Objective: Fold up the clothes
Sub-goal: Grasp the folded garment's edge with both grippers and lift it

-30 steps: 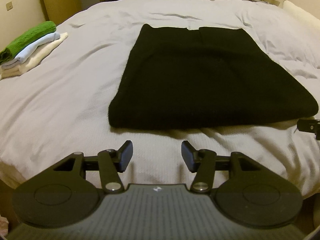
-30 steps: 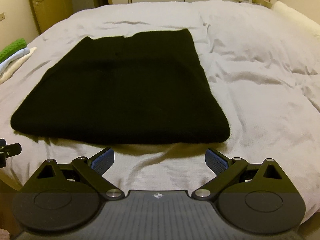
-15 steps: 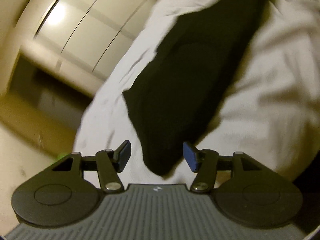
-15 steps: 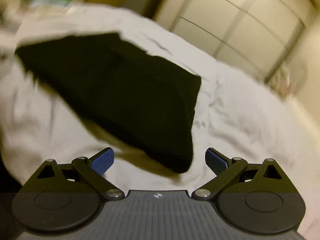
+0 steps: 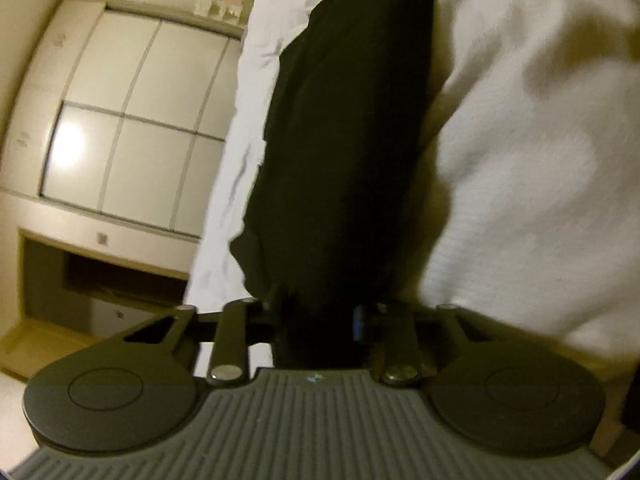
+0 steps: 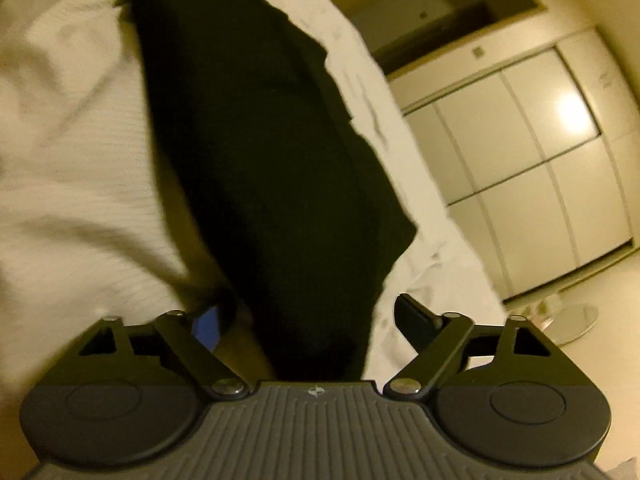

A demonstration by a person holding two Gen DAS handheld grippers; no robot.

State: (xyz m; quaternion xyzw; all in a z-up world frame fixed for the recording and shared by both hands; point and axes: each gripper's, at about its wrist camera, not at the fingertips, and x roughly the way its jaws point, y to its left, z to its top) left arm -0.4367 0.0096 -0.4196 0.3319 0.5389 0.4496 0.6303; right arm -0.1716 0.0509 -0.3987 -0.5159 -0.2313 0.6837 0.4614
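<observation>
One bed point(image 5: 532, 152) under a pale cover fills both views, tilted hard; white wardrobe doors point(image 5: 132, 120) stand beyond it. Black garment point(image 5: 340, 140) lies flat on the bed — its near edge runs in between the fingers of each tool. Left hand-held gripper point(image 5: 320, 320): fingers apart, cloth between them. Right hand-held gripper point(image 6: 308, 320): spread wider — cloth corner in the gap.

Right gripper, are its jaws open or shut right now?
Open. The right gripper has its jaws spread wide on either side of the black garment's near corner, not pinching it.
</observation>
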